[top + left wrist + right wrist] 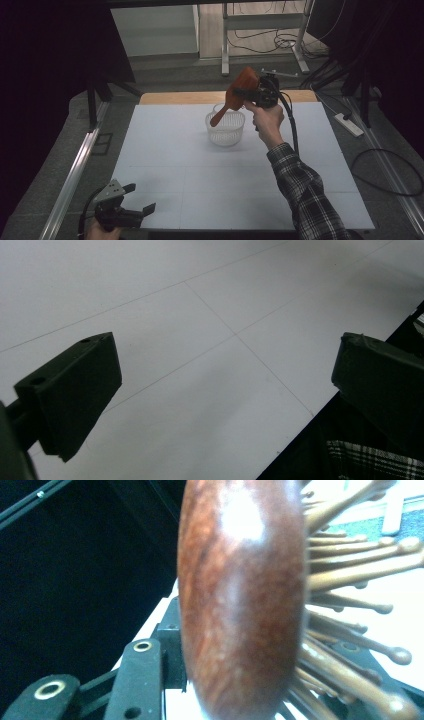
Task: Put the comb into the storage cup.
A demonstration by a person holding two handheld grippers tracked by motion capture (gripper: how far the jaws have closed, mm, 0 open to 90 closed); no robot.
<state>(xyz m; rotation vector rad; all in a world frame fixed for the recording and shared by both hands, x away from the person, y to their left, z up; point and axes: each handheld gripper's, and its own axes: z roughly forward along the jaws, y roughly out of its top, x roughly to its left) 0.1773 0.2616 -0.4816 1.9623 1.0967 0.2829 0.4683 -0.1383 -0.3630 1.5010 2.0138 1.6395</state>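
**Wooden hairbrush held up over the little basket**

So the right gripper (250, 94) is clamped on a reddish wooden hairbrush (239, 90), holding it by the head up in the air. The handle slopes down and away from the jaws, and its tip sits over the rim of a white mesh basket (225, 128) just below the gripper. I can't honestly tell if the handle touches the basket or only hangs above it. From the right gripper view you get the brush's glossy rounded back (242, 595) right in your face, with the wooden ball-tipped bristles (360, 570) fanning out to one side and the jaws pressed in at the bottom of it.

The left gripper (140, 199) is way off from all that, low at the near corner of the table, jaws spread wide with nothing in them. Through its own camera it's just the two black pads (75, 395) and bare tabletop between them.

The surface is a big white sheet (200, 175) with faint seam lines, laid over a wooden table whose edge (170, 97) peeks out beyond the basket. Around it: grey floor, dark curtains either side, metal desk legs (225, 45) and loose cables (280, 42) further back, and a power strip (348, 124) off past the right gripper.

The person is cut off, just a plaid sleeve (305, 195) and hands. The brush close-up is blurry.
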